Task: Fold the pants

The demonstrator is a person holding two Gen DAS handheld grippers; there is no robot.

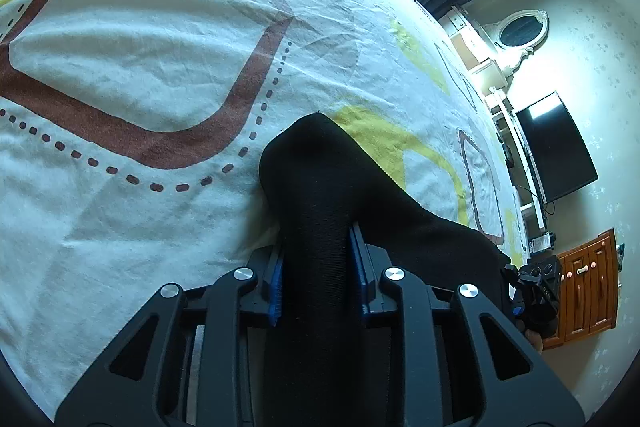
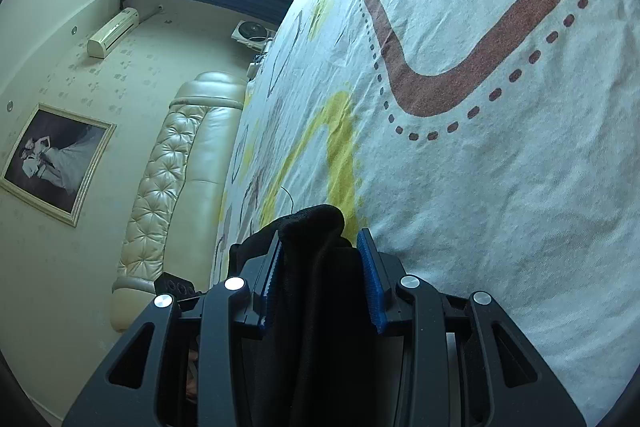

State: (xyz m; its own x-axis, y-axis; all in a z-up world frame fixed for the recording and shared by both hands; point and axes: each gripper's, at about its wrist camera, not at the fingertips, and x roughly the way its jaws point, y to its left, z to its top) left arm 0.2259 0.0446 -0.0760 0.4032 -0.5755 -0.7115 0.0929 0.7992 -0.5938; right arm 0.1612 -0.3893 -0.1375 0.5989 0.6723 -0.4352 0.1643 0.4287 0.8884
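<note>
The left gripper (image 1: 318,259) has a thick bunch of the black pants (image 1: 316,187) between its blue pads (image 1: 277,281). Both pads press on the cloth, so the jaws stand partly closed on a wad of fabric. A rounded hump of the pants rises ahead of the fingertips and lies on the sheet (image 1: 140,39), just beside a yellow patch in the print. From that hump the cloth runs off to the right, low over the sheet, to the right gripper (image 1: 534,287), which shows small at the sheet's edge in the left wrist view.

In the right wrist view the right gripper (image 2: 320,279) also grips the pants (image 2: 316,223). The left blue pad (image 2: 269,291) lies against the fabric. The right pad seems to touch it too, though the dark folds make that side hard to read. The jaws stand partly closed around a bundle, and a knitted edge of the pants pokes out past the fingertips, over the yellow curve printed on the sheet (image 2: 500,187).

Past the sheet's far edge in this view stand a tufted cream headboard (image 2: 172,167) and a framed picture (image 2: 56,163) on the wall. In the left wrist view a dark screen (image 1: 556,147) and a wooden cabinet (image 1: 588,287) stand beyond the sheet.
</note>
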